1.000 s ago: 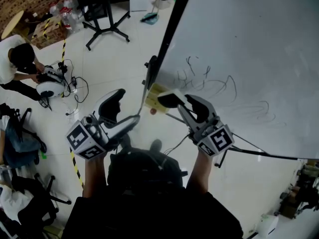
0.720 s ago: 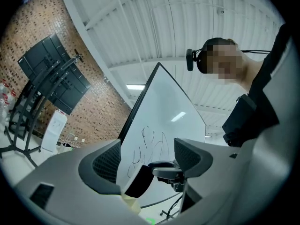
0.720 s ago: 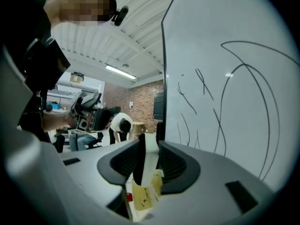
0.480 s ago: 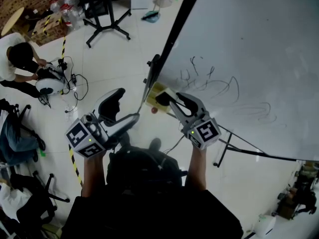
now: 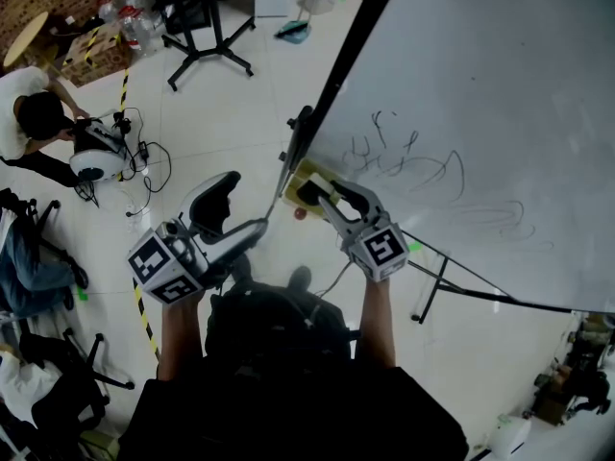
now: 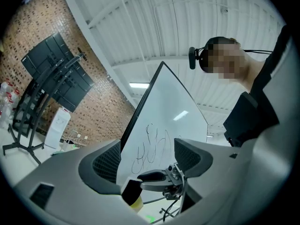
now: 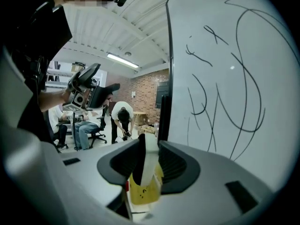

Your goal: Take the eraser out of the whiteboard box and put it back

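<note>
My right gripper is shut on the eraser, a white block with a dark felt face. In the right gripper view the eraser stands on edge between the pads, right above the yellow whiteboard box. The box hangs at the lower left corner of the whiteboard. Left of it, my left gripper is open and holds nothing. In the left gripper view its jaws frame the right gripper, the eraser and a bit of the box.
The whiteboard bears black scribbles and stands on dark legs. A person crouches by a white device at the left. Office chairs, a black stand and yellow-black floor tape lie around.
My right gripper has come down and to the left with the eraser, closer to the yellow box. The left gripper has stayed where it was.
</note>
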A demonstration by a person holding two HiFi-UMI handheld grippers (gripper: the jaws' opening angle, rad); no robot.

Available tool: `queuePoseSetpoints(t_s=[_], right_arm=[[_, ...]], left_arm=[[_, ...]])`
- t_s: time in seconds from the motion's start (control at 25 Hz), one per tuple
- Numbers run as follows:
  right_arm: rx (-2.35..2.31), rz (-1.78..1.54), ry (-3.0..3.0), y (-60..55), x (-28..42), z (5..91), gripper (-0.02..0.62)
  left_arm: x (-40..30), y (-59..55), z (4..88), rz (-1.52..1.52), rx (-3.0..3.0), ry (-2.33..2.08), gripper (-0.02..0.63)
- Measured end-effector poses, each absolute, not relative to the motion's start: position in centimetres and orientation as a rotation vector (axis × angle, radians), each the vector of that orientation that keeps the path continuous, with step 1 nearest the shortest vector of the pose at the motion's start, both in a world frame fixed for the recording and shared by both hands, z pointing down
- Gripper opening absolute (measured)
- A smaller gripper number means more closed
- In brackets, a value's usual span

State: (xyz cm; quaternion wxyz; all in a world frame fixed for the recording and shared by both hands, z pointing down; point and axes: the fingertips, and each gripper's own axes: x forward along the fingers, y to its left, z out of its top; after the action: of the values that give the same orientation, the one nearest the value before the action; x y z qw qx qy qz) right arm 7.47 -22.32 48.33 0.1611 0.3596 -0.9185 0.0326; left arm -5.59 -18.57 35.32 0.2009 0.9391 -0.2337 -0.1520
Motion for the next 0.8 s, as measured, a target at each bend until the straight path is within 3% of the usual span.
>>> queuePoseSetpoints(t_s=[0.8], right_arm=[[0.964, 0.04, -2.542, -22.6, 6.1, 54.5, 0.147]], left_arm=[[-5.7, -18.9, 35.9, -0.407, 2.618, -0.666, 0.351]])
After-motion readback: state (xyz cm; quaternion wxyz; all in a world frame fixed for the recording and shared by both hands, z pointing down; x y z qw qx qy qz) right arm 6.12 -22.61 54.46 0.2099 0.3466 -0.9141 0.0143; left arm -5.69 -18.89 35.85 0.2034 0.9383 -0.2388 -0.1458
